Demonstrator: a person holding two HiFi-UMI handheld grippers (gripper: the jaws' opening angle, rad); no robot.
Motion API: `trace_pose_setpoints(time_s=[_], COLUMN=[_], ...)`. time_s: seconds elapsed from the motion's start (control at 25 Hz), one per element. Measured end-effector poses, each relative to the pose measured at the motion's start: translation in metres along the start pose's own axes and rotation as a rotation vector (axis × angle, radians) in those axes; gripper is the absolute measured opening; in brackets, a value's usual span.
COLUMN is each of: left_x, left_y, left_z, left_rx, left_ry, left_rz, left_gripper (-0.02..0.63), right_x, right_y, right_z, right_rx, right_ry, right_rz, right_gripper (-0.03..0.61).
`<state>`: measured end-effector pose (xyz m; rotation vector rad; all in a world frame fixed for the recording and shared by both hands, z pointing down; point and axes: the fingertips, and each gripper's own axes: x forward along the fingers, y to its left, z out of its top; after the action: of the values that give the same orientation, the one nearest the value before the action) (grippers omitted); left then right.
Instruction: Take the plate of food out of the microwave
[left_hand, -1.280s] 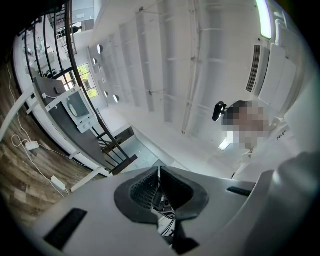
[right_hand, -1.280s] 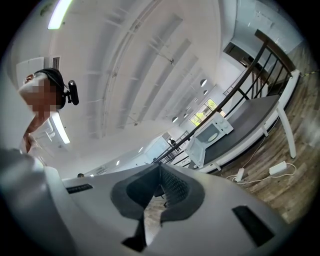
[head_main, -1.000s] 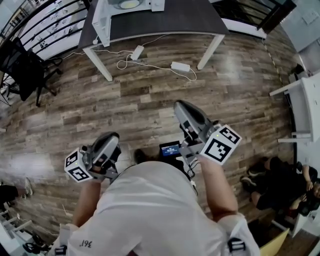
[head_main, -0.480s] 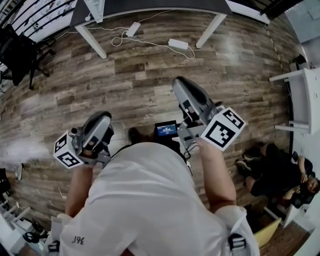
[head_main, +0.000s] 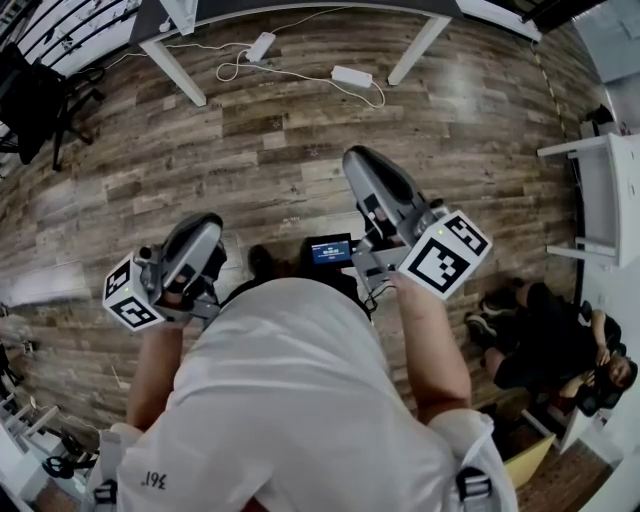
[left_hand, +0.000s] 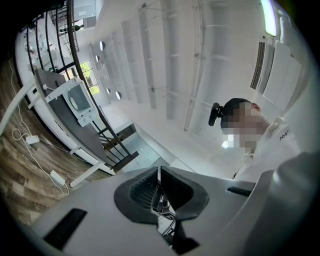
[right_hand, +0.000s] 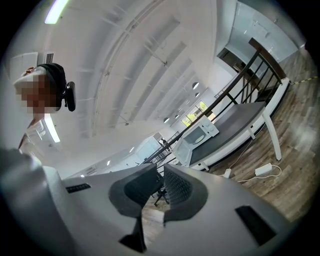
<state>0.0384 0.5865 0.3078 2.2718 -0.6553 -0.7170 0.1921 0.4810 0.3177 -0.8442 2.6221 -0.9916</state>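
Not much microwave action from us here. In the head view our left gripper (head_main: 200, 232) and right gripper (head_main: 358, 162) are both held out in front of the chest over the wood floor (head_main: 300, 130). Their noses point forward toward the table (head_main: 178, 72) (only its white legs make it into that view).

Elbows are bent. Our left forearm (head_main: 152, 372) runs out to the left side and keeps that gripper close to the body. Our right forearm (head_main: 436, 350) reaches further ahead, so the right gripper sits noticeably more forward. A small lit screen (head_main: 330, 250) shows between the two, just beside the right gripper.

Claws:
- In the left gripper view the jaws are pressed together, with only a hairline showing between the tips and nothing caught in them.
- In the right gripper view the jaws stand a narrow slot apart, also with nothing in between.

The microwave (right_hand: 202, 132) sits at the front edge of the grey tabletop, well apart from both grippers, and its door looks swung open past that edge. A pale round shape inside the chamber looks like the plate (left_hand: 73, 102), so it's in there and not in our claws. It's too small for us to make out any food on it.

White power bricks (head_main: 350, 75) and their cables lie on the floor near the table legs.
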Motion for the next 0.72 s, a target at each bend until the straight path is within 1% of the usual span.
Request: trace_pose_setpoints(time_s=[0.48,0.72], left_x=[0.047,0.064], left_y=[0.003,0.006], left_z=[-0.028,-0.037], left_rx=[-0.017,-0.022], left_ry=[0.004,0.009], left_rz=[0.023,0.042], left_gripper=[0.021,0.021], right_x=[-0.025,-0.030], right_y=[-0.034,-0.051], right_z=[0.020,0.028], right_rx=[0.019,0.062], right_ry=[0.016,0.012], right_rz=[0.011,0.043], right_gripper=[0.021,0.021])
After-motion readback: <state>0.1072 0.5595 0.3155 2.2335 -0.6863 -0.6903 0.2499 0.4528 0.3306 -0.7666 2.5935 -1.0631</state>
